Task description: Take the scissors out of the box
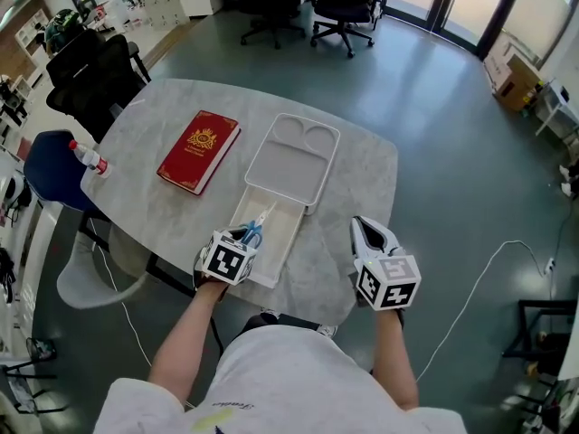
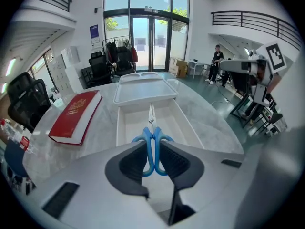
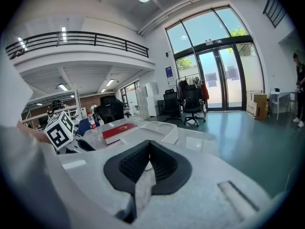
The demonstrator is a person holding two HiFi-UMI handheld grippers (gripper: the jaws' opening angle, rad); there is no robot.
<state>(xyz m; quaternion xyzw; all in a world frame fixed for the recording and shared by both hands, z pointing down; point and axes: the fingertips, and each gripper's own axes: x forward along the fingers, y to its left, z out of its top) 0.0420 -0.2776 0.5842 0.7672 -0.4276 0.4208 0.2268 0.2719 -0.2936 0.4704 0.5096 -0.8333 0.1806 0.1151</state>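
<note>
- The red book [image 1: 199, 150] has a gold crest on its cover, but the words on it are too small to read.
- Each hand-held gripper has a cube with black and white square marks on it.
- The scissors [image 2: 151, 128] have blue handles and are at the near end of the open white box [image 1: 291, 239], between its walls.
- The scissors lie along the length of the box. The handles are toward the person, and the blades point away, toward the lid [image 1: 294, 156].
- The left hand-held gripper [image 2: 153, 152] is tipped steeply down over the near end of the box. Its two pads squeeze the blue handle loops from both sides, so it has hold of the scissors.
- The right hand-held gripper [image 3: 150, 144] is held much flatter, over the tabletop [image 1: 353, 179] to the right of the box and not touching it. Its jaws are closed together, with nothing between them.
- Both arms reach forward from the person's body.
- A small bottle [image 1: 89, 157] lies at the far left edge of the tabletop.
</note>
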